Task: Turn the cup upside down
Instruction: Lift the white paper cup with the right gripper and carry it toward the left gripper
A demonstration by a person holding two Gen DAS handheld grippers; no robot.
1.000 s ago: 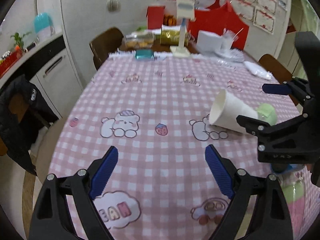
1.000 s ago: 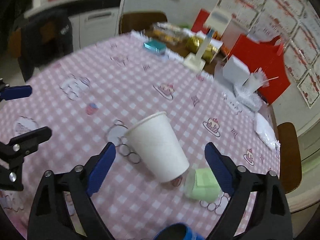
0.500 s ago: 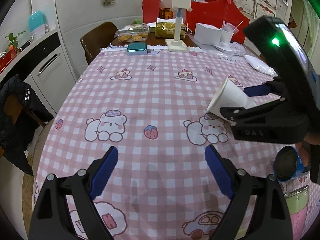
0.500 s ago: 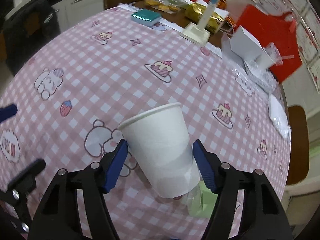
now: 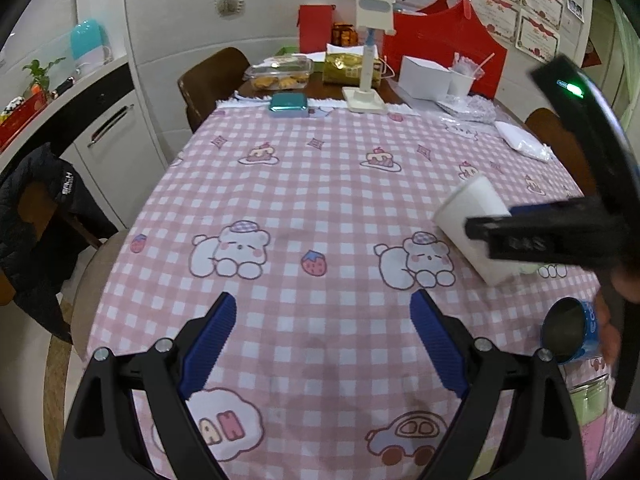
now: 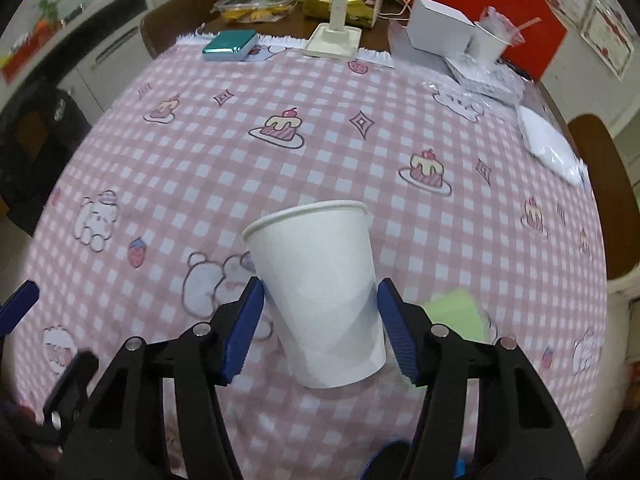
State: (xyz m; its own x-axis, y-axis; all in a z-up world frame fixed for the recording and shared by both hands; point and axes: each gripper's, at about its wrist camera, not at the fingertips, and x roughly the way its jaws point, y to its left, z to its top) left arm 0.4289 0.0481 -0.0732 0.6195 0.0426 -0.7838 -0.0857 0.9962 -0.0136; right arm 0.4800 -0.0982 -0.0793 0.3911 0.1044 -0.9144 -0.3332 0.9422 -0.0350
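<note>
A white paper cup (image 6: 320,300) sits between the blue pads of my right gripper (image 6: 320,328), which is shut on its lower body. The cup is tilted with its rim pointing away from me, above the pink checked tablecloth (image 6: 320,140). In the left wrist view the same cup (image 5: 472,224) shows at the right, tilted with its mouth toward the left, held by the black right gripper body (image 5: 552,236). My left gripper (image 5: 324,340) is open and empty, low over the near part of the table.
A green item (image 6: 456,312) lies just right of the cup. A blue can (image 5: 572,332) and a jar (image 5: 592,400) stand at the near right. A teal box (image 5: 289,105), phone stand (image 5: 366,100), white box (image 5: 426,76), snacks and red bags crowd the far edge. Chairs surround the table.
My right gripper closed on the cup and lifted it off the cloth, tilting it. My left gripper stayed open and drew back a little.
</note>
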